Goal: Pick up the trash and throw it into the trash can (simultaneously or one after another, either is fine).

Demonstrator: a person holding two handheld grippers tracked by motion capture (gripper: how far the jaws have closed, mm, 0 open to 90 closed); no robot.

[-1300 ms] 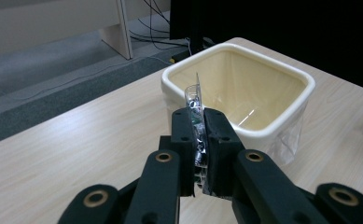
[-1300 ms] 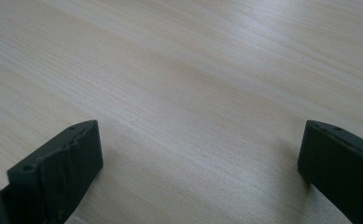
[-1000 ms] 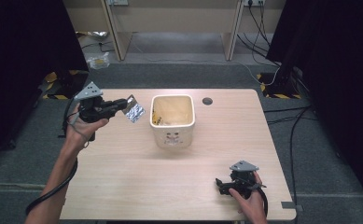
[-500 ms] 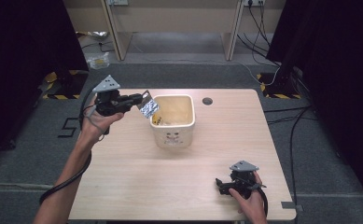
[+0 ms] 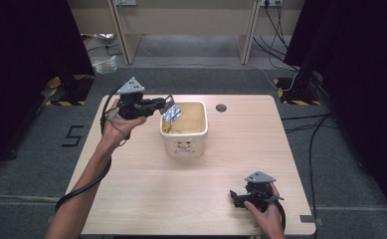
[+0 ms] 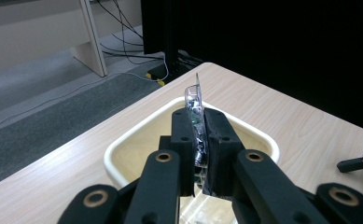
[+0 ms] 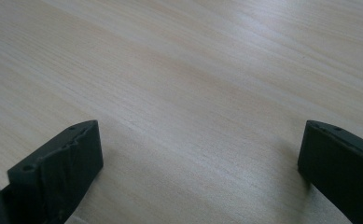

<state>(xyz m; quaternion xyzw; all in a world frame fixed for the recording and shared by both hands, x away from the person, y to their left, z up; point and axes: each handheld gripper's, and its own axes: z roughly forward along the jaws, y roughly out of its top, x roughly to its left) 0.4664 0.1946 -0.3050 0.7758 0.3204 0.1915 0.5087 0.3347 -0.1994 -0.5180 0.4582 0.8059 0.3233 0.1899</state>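
- My left gripper [image 5: 167,104] has its jaws clamped flat on a small clear packet [image 5: 172,114] with dark printing; in the left gripper view the packet [image 6: 195,116] stands on edge between the jaws, its top poking above them.
- I see that packet held in the air over the left rim of the cream tub [image 5: 201,132], partly above the tub's opening.
- The cream tub [image 6: 123,151] is square with rounded corners; a printed mark shows on its near wall. Something yellowish lies inside; I cannot tell what.
- My right gripper [image 5: 235,196] rests low on the wooden table [image 5: 146,194], well apart from the tub, toward its near right. Its jaws stand wide, nothing between them but bare wood [image 7: 193,107].
- A small dark round hole [image 5: 221,107] sits in the tabletop just beyond the tub, to the right.
- My left hand [image 5: 116,122] holds the gripper handle left of the tub; cable trails along the forearm.
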